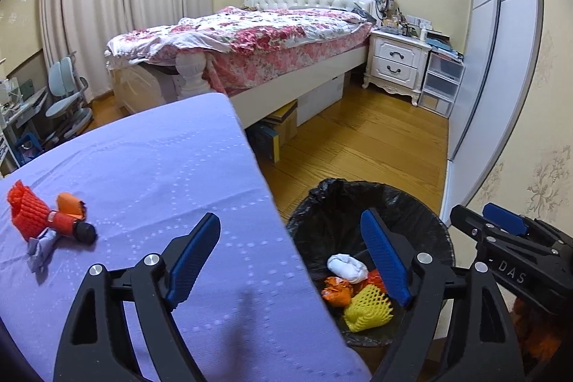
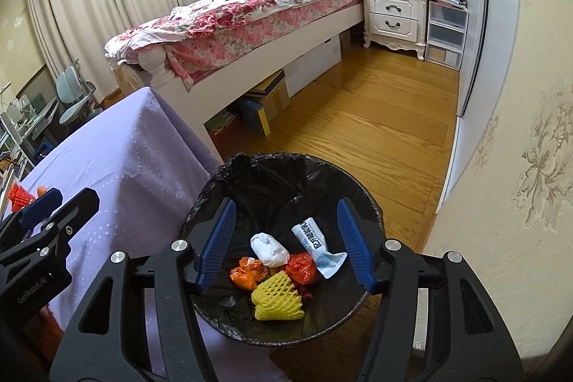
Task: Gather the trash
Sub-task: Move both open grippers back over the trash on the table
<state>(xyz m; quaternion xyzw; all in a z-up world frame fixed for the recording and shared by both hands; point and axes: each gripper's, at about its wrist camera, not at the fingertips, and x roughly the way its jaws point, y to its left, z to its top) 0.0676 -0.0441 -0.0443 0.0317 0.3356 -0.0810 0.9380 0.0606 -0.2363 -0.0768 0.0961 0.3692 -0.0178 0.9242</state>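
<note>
A bin with a black liner (image 2: pixel 286 162) stands on the floor by the table's right edge. In it lie a white wad (image 2: pixel 268 247), an orange wrapper (image 2: pixel 247 272), a yellow foam net (image 2: pixel 277 299), a red wrapper (image 2: pixel 304 269) and a white tube (image 2: pixel 315 238). My right gripper (image 2: pixel 286 203) hangs open over the bin, holding nothing. My left gripper (image 1: pixel 290 221) is open and holds nothing, straddling the table edge and the bin (image 1: pixel 358 190). At the table's left lie a red foam net (image 1: pixel 25 210), an orange scrap (image 1: pixel 70 201), a red tube with a black cap (image 1: pixel 71 226) and crumpled paper (image 1: pixel 39 251).
The table wears a lilac cloth (image 1: pixel 161 167). Behind it stands a bed (image 1: pixel 250 38) with boxes (image 1: pixel 283 124) under it, and a white nightstand (image 1: pixel 397 59). Wood floor (image 2: pixel 376 117) lies beyond the bin, a wall (image 2: pixel 519 167) close on the right, and a desk chair (image 1: pixel 68 88) at far left.
</note>
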